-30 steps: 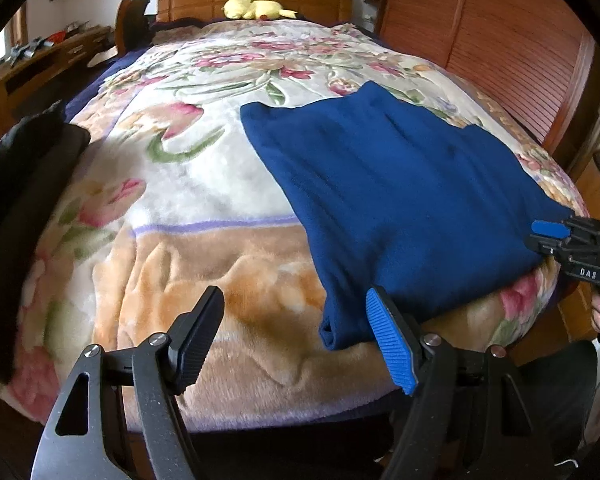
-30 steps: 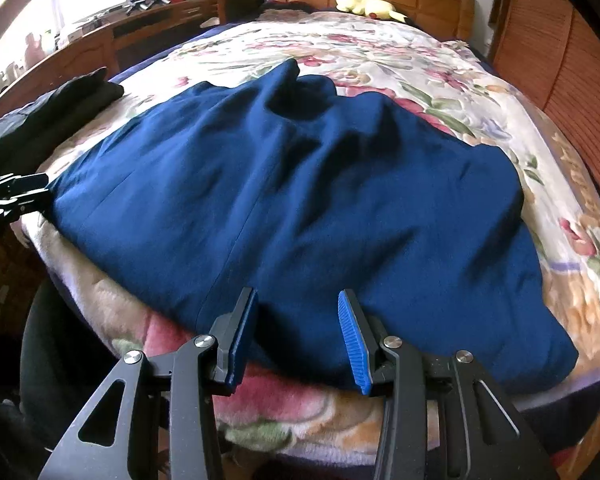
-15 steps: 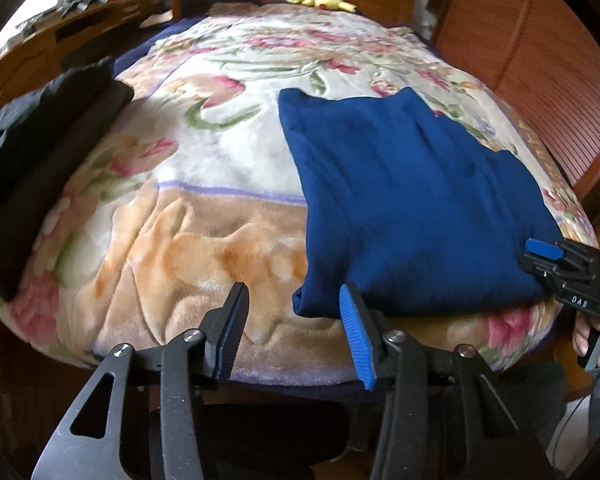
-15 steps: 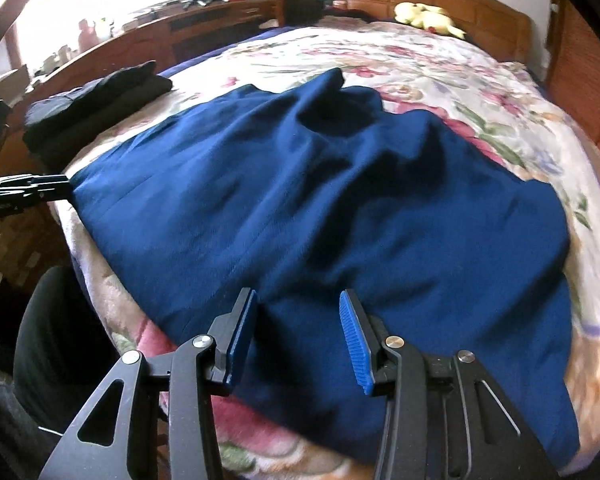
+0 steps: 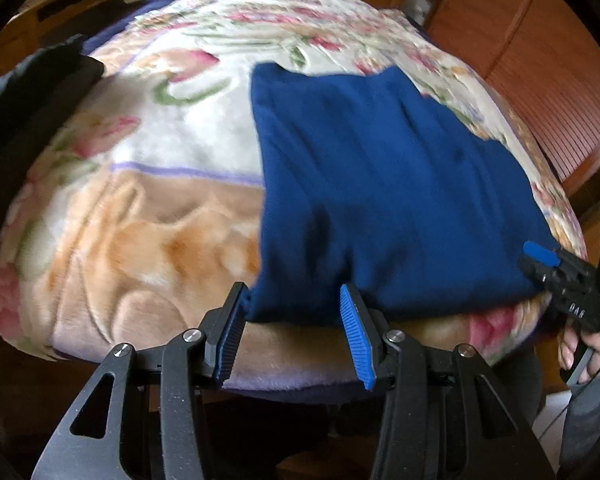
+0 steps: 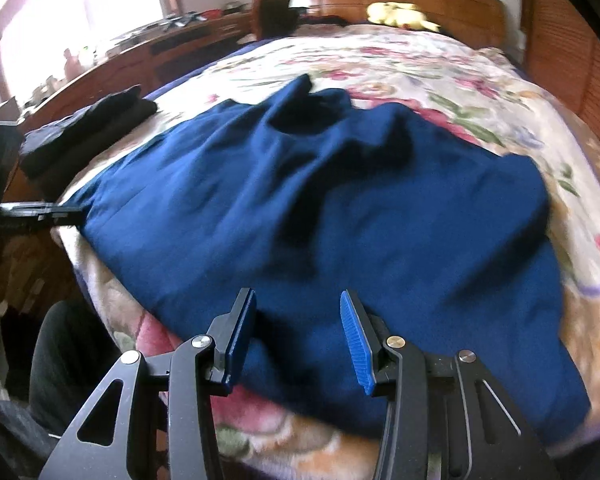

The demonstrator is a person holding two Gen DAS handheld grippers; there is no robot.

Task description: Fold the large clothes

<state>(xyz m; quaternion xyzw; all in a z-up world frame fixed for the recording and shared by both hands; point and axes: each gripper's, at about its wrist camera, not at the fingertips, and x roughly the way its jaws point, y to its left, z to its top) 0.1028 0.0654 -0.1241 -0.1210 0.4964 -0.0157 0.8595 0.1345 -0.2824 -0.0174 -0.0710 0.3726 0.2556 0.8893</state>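
The left gripper (image 5: 292, 330), jaws partly parted and holding nothing, frames the near corner of a navy blue garment (image 5: 384, 200). The right gripper (image 6: 298, 336), likewise partly parted, hovers at its hem. Spread on a floral blanket (image 5: 148, 216), the cloth looks soft and limp; pinching both near corners seems best.
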